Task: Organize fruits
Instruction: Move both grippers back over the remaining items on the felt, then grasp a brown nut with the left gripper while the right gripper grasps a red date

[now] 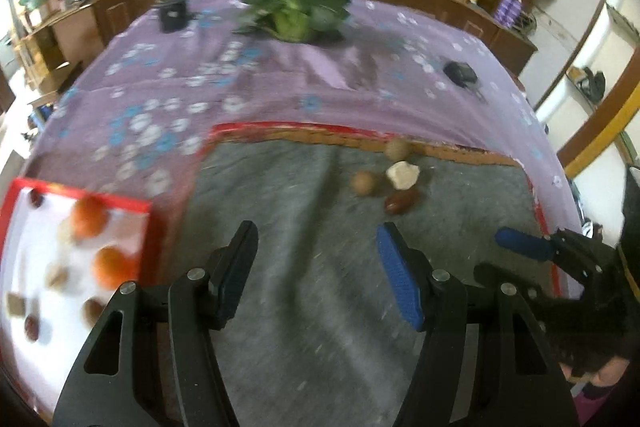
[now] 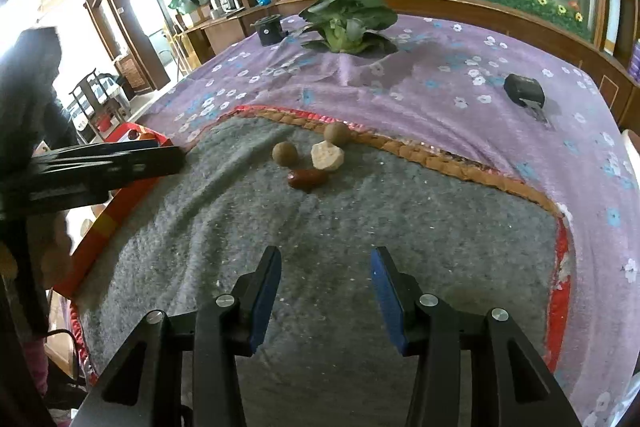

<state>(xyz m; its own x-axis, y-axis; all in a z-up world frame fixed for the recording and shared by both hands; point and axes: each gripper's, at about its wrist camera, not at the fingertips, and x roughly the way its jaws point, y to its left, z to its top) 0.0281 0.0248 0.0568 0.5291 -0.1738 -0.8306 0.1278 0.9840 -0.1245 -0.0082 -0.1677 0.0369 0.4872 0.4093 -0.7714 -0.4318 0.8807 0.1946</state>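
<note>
Left wrist view, left gripper (image 1: 316, 239): we see its jaws standing wide over the grey mat (image 1: 304, 267), nothing between them.
Left wrist view, loose fruits: we count four on the mat's far side, close together — two round brown fruits (image 1: 363, 183), one pale chunk (image 1: 402, 175) and a dark red date (image 1: 401, 202). One round fruit sits against the mat's red border.
Left wrist view, tray (image 1: 80, 195): red-rimmed, white inside, at the mat's left edge; we note two oranges (image 1: 90, 223) and several small blurred pieces in it.
Left wrist view, right gripper (image 1: 560, 251): enters from the right edge, one blue pad visible.
Right wrist view, right gripper (image 2: 325, 255): we read its jaws as partly apart, empty, above the mat.
Right wrist view, fruits: the same four lie ahead, date (image 2: 307, 178) nearest, chunk touching it.
Right wrist view, bench (image 2: 460, 95): purple flowered cloth; leafy plant (image 2: 347, 17) at the far side.
</note>
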